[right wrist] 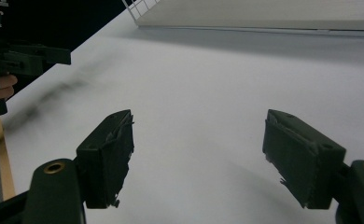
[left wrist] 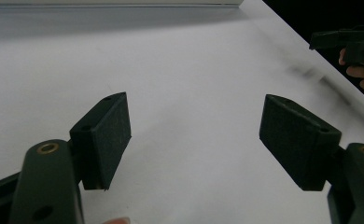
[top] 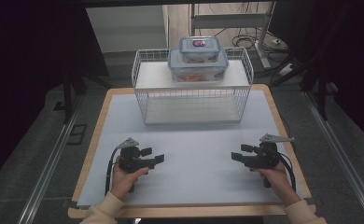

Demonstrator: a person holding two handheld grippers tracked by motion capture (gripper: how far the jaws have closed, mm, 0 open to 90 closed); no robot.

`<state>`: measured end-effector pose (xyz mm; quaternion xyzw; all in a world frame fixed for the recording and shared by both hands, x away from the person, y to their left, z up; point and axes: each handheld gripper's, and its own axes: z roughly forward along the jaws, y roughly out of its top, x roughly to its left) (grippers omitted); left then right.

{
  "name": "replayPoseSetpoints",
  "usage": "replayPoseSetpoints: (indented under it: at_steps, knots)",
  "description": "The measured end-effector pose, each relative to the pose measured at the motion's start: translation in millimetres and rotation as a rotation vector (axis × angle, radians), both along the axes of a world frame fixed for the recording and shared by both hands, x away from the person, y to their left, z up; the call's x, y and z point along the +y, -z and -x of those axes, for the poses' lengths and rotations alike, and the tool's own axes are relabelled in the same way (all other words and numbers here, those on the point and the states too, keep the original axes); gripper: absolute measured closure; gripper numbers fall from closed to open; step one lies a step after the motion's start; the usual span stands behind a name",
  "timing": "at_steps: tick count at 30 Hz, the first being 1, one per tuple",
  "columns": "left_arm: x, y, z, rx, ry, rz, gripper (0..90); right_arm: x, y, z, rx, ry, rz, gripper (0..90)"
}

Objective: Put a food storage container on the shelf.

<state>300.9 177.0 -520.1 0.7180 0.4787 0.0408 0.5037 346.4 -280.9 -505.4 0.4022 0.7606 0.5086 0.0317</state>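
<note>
High view: white wire rack, two stacked clear plastic boxes.

**A white table in a dark room**

The table carries a white sheet with a wooden edge, spreading pale and bare ahead of both sets of jaws. Grey floor surrounds it, with metal rails on either side. Beyond, cables trail over lighter flooring (the corners are dark). Light falls evenly from above.
</note>
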Motion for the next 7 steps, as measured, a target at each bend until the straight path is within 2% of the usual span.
replayPoseSetpoints:
  at_steps: [7]
  knots:
    - [1.9, 0.8, -1.4, 0.005, -0.005, 0.003, 24.1, -1.1, -0.8, -0.6, -0.003, -0.002, -0.009, 23.3]
